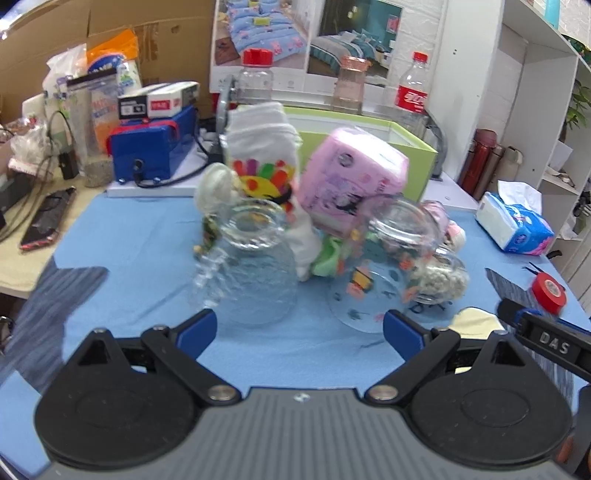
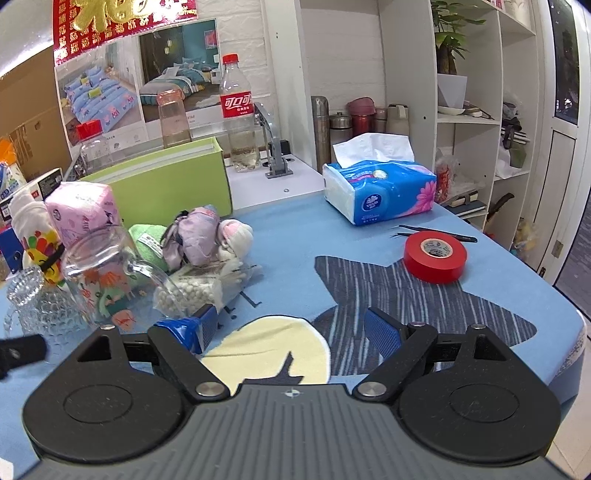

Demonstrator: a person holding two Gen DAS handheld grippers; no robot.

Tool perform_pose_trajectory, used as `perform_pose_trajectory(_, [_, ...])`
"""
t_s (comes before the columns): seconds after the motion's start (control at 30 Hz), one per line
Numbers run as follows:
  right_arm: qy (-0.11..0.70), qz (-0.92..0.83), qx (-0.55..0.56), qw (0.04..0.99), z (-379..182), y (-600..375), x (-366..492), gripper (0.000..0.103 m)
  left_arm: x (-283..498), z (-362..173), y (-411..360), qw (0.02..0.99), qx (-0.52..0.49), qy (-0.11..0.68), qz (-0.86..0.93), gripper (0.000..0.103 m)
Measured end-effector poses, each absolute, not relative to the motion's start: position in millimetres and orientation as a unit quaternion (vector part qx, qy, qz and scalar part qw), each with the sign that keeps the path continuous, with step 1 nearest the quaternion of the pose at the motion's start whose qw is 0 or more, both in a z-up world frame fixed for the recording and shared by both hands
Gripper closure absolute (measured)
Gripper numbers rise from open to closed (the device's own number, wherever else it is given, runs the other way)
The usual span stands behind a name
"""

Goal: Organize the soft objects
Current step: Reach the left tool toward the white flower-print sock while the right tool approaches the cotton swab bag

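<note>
This is looking like a lived-in room doubling as an informal workspace, somewhere between a home and a small office. A desk [image 2: 332,229] is wearing a blue printed cloth and sitting against a white wall where bedding posters [image 2: 140,74] and a red-and-gold banner [image 2: 122,22] are hanging. White open shelving [image 2: 469,122] is holding a potted plant [image 2: 448,44], books and oddments, with thermos flasks [image 2: 343,125] standing beside it. A tissue pack [image 2: 384,188], a cola bottle [image 2: 238,110] and red tape [image 2: 435,256] are lying about, while cardboard boxes [image 1: 74,44], cables [image 1: 51,147] and a phone [image 1: 46,218] are crowding the far side.
</note>
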State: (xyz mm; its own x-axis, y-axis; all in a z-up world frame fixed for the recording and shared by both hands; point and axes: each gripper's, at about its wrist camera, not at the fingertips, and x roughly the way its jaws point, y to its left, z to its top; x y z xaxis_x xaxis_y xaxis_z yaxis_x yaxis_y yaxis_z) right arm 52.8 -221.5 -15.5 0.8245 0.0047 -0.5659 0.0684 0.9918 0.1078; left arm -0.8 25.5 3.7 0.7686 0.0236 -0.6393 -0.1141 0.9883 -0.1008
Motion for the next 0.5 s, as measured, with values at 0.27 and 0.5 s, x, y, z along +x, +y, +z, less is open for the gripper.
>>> perform_pose_trajectory(0.27, [0.285, 0.039, 0.104, 0.952, 5.6, -219.6, 82.9, 0.029, 8.5, 41.9, 78.5, 0.943, -0.061, 0.308, 0.111, 0.007])
perform_pose_trajectory(0.5, [0.263, 0.143, 0.112, 0.948, 37.4, -183.8, 118.2, 0.029, 49.9, 67.3, 115.0, 0.94, -0.088, 0.311, 0.111, 0.007])
